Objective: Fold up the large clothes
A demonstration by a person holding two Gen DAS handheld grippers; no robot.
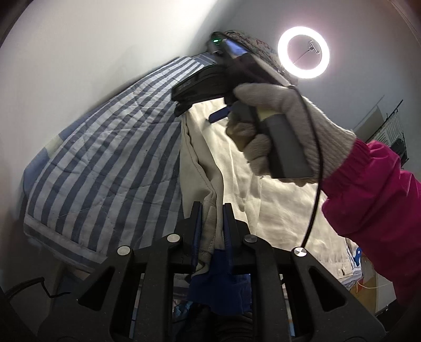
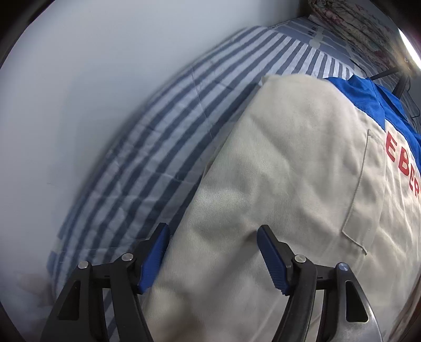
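Observation:
A cream work jacket with a blue yoke and red letters lies spread on the striped bed. My right gripper hovers over its left edge, pointing steeply down and open; one pad is above the sheet, the other above the cloth, and nothing is pinched. In the left wrist view my left gripper is shut on a bunched fold of the jacket, with a blue cuff hanging below the jaws. A gloved hand holds the right gripper above the far part of the jacket, and one of its blue fingers shows.
The blue-and-white striped bed sheet runs along a white wall on the left. A patterned quilt is piled at the bed's far end. A lit ring light stands beyond it. A pink sleeve crosses the right side.

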